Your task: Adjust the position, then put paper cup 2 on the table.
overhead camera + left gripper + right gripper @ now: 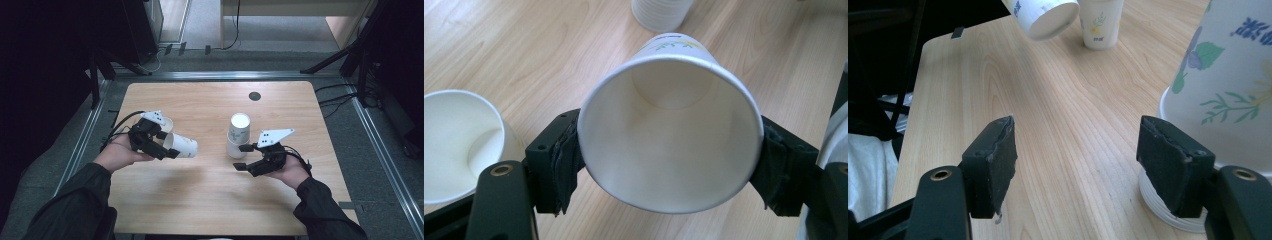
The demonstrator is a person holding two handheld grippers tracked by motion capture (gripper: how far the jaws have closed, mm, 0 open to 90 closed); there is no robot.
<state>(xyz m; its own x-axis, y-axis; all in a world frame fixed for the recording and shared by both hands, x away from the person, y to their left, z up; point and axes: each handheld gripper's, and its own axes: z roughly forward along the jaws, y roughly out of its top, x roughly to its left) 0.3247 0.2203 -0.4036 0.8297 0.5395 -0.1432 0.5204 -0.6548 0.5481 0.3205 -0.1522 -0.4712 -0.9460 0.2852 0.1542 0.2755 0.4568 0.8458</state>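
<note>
1. My left hand (pixel 120 152) comes in from the lower left with the forearm angled toward the middle of the surface (pixel 210 200). My left tongs (pixel 167 150) point to the right and are clamped on a paper cup (pixel 181 145) that lies on its side in the air, base toward the right.
2. In the left gripper view the held cup's open mouth faces the camera, its rim squeezed between the two black pads (pixel 561 165), one on each side.
3. Just behind my left tongs stands a second cup (pixel 166 123), upright, partly hidden by the grey plate in the high view; the left gripper view shows its white inside at the left edge (pixel 459 145).
4. Near the middle of the surface stands a stack of cups (pixel 238 135), upside down, with the white base on top. So I count two single cups and one stack; how many cups are in the stack I cannot tell.
5. My right hand (pixel 290 172) comes in from the lower right, palm inward. My right tongs (pixel 242 156) are spread wide and hold nothing, just beside the stack's foot.
6. The right gripper view shows the stack's flower print (pixel 1228 90) and ribbed rims close to the right-hand pad (pixel 1170 160), with bare wood between the jaws.
</note>
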